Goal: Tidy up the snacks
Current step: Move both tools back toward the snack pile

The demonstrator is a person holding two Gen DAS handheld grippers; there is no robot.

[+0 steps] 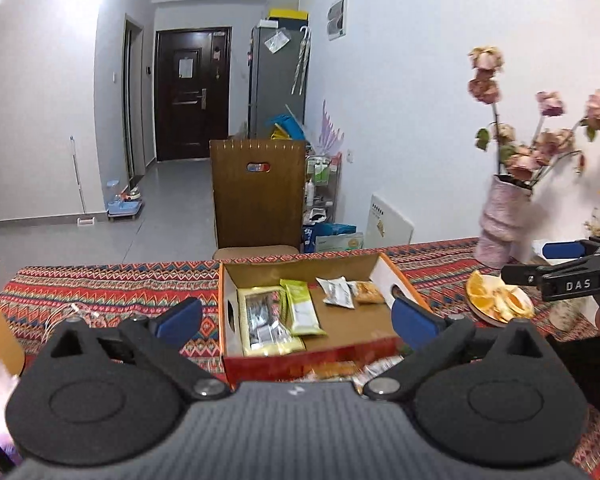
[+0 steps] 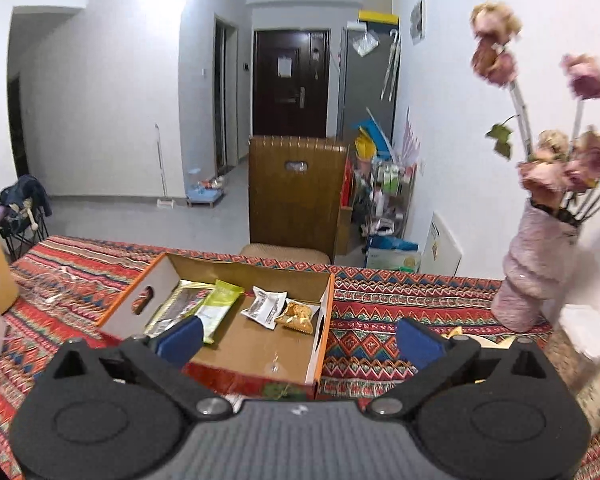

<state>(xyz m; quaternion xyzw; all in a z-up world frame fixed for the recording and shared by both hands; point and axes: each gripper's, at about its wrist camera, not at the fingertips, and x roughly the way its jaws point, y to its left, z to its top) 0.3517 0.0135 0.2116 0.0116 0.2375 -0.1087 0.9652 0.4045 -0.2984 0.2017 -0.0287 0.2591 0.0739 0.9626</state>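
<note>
Both grippers hang wide open and empty above the patterned tablecloth [image 2: 380, 304]: the left gripper [image 1: 296, 316] straight before the open cardboard box [image 1: 340, 320], the right gripper [image 2: 300, 338] with that box ahead and to its left. Inside lie the snacks: a large yellow-green packet [image 1: 260, 320], a green bar [image 1: 302, 308], a white sachet [image 1: 336, 292] and an orange cracker packet [image 1: 366, 293]. More wrapped snacks [image 1: 340, 370] sit just below the left gripper, outside the box. Right of the right gripper stands a vase of dried flowers [image 2: 532, 264], and near it a plate of orange slices [image 1: 496, 300]; a wide sweep could probably topple the vase.
</note>
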